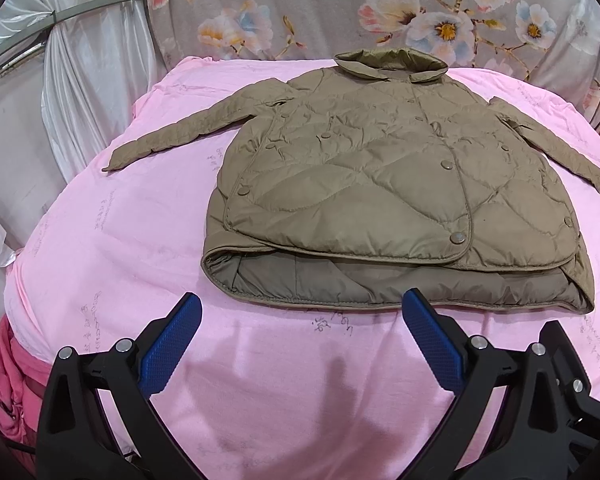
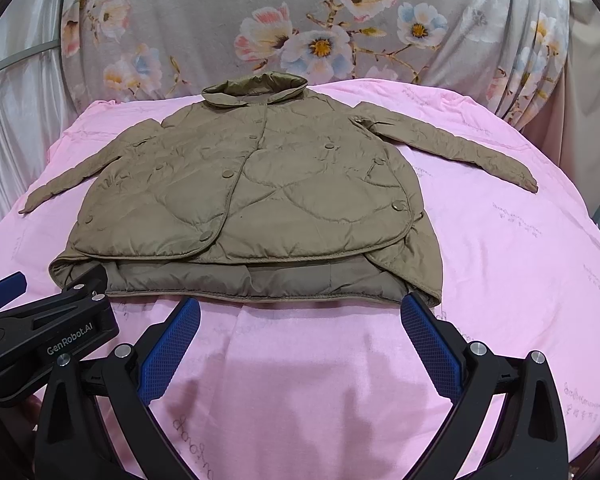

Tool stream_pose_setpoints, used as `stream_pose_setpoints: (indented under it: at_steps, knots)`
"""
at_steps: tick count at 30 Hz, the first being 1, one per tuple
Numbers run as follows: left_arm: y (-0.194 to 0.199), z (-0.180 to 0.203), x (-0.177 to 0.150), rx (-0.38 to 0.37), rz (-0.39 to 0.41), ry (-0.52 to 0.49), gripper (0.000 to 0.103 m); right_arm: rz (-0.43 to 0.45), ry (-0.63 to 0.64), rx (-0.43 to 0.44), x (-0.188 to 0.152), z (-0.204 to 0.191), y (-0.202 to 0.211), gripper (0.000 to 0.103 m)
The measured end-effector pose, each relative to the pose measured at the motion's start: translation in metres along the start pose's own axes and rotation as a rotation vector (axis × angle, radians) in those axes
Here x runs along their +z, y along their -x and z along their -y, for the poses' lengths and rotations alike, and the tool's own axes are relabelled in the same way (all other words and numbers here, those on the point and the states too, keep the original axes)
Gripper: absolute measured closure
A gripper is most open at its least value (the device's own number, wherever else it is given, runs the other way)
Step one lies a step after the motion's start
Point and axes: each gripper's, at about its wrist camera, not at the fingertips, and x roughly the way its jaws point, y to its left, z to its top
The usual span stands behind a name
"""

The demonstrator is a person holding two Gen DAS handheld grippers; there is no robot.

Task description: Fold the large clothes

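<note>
Jacket (image 1: 384, 184), olive and quilted, is laid front-up and flat on the pink sheet (image 1: 112, 264) of a bed, collar (image 1: 392, 65) away from the cameras and hem (image 1: 380, 296) nearest them, so that the whole garment is spread for folding. Both sleeves are stretched outward and slightly down from the shoulders, the left sleeve (image 1: 164, 136) reaching toward one edge of the bed and the right sleeve (image 2: 452, 144) toward the other; they appear to have been set apart from the body so that each can be folded inward separately. The front panels are snapped shut, and the back hem shows below the shorter front, its lining visible. The left gripper (image 1: 300, 316) is held just short of the hem, above the sheet, with its jaws wide apart and nothing between them. The right gripper (image 2: 300, 318) is poised likewise near the hem's other half, jaws apart and empty. No fold seems yet made; the task is judged to be at its start. Behind the bed hangs a floral cloth (image 2: 260, 20), with a pale curtain (image 1: 88, 92) to one side.
</note>
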Motion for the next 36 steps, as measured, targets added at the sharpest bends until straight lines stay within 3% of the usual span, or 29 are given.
stream_pose_setpoints:
  at_steps: [25,30,36]
  knots:
    - [-0.016,0.008,0.001,0.006,-0.039,-0.011,0.005,-0.037,-0.010,0.021,-0.012,0.001,-0.007,0.005]
    - [-0.025,-0.004,0.016,0.032,-0.030,0.021,0.005,-0.039,-0.055,0.019,0.007,0.031,-0.020,0.005]
    - [-0.036,-0.022,0.048,0.087,0.015,0.067,0.005,-0.015,-0.211,0.016,0.054,0.108,-0.057,0.005]
